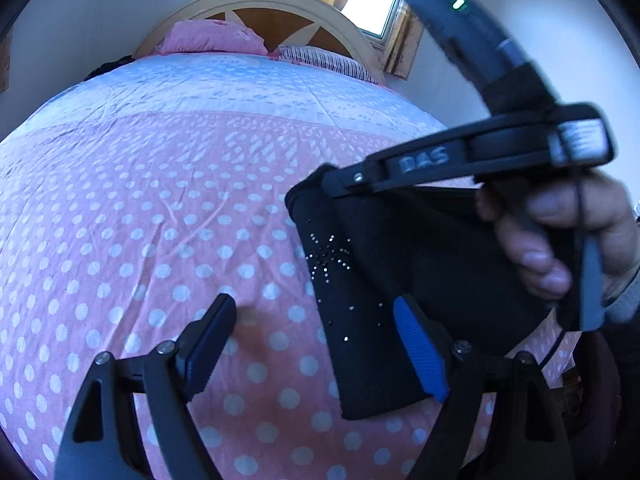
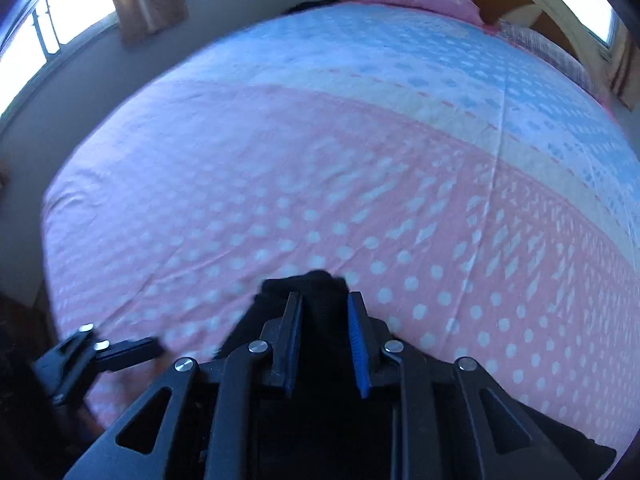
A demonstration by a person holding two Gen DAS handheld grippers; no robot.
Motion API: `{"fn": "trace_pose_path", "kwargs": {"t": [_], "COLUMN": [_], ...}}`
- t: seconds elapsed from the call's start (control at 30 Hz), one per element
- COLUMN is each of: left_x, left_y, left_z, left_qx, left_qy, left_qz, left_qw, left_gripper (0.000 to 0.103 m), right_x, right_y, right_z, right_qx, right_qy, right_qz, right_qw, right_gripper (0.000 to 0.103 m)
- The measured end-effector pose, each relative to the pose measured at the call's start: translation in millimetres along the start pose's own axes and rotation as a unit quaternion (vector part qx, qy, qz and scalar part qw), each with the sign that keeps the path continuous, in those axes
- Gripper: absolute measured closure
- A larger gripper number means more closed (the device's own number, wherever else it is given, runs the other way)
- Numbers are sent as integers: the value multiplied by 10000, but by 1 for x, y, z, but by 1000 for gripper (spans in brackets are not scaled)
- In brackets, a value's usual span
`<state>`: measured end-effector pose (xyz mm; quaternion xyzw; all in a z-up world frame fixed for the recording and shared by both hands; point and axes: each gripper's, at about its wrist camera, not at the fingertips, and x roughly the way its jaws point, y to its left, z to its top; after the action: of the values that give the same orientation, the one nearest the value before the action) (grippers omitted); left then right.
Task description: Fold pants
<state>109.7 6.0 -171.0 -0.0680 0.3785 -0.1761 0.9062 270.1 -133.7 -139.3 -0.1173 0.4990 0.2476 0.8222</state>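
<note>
My right gripper (image 2: 324,340) is clamped on a bunched edge of the black pants (image 1: 384,280). They hang folded at the right of the left wrist frame, above the polka-dot bedspread (image 1: 160,240). My left gripper (image 1: 320,344) stands spread, holding nothing, its blue pad beside the cloth.

Risk: the grip covers only a small bunch, so the layers may slip apart. Risk: the unsupported lower edge could swing and land creased, since the left jaws have no hold.

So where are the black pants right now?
The black pants hang over the pink dotted bed, right side of the left wrist view, pinched by the right gripper.
</note>
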Motion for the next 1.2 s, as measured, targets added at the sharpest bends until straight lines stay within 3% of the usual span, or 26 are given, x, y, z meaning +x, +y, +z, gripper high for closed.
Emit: {"fn": "trace_pose_path", "kwargs": {"t": [0.2,0.3,0.33,0.47,0.63,0.8,0.93,1.1,1.2], "left_x": [-2,-4,-3,-3,-2,1,1,-20,-20], "left_y": [2,3,4,5,2,2,-1,-1,-20], "left_z": [0,-1,0,0,0,0,1,26,47], "left_qx": [-54,-7,-5,-30,-24,-13,42,-57,179], "left_qy": [34,32,29,30,17,27,55,-398,-476], "left_qz": [-50,-39,-37,-62,-28,-4,52,288,136], "left_qw": [10000,10000,10000,10000,10000,10000,10000,9988,9986], "left_gripper": [19,17,17,16,15,14,12,12,12], "right_x": [9,-7,-16,-65,-91,-81,-77,-111,-142], "right_y": [-11,-21,-23,-17,-4,5,10,-1,-28], "right_z": [-3,-7,-10,-45,-92,-141,-158,-164,-182], "right_qx": [412,643,702,741,422,27,-235,202,770], "right_qy": [-62,-228,-366,-896,-1029,-706,-1057,-1452,-1845], "right_qz": [180,301,305,290,114,-237,-422,-254,-556], "right_qw": [9990,9972,9964,9928,9937,9972,9932,9889,9782], "right_gripper": [79,56,53,52,51,51,50,50,50]}}
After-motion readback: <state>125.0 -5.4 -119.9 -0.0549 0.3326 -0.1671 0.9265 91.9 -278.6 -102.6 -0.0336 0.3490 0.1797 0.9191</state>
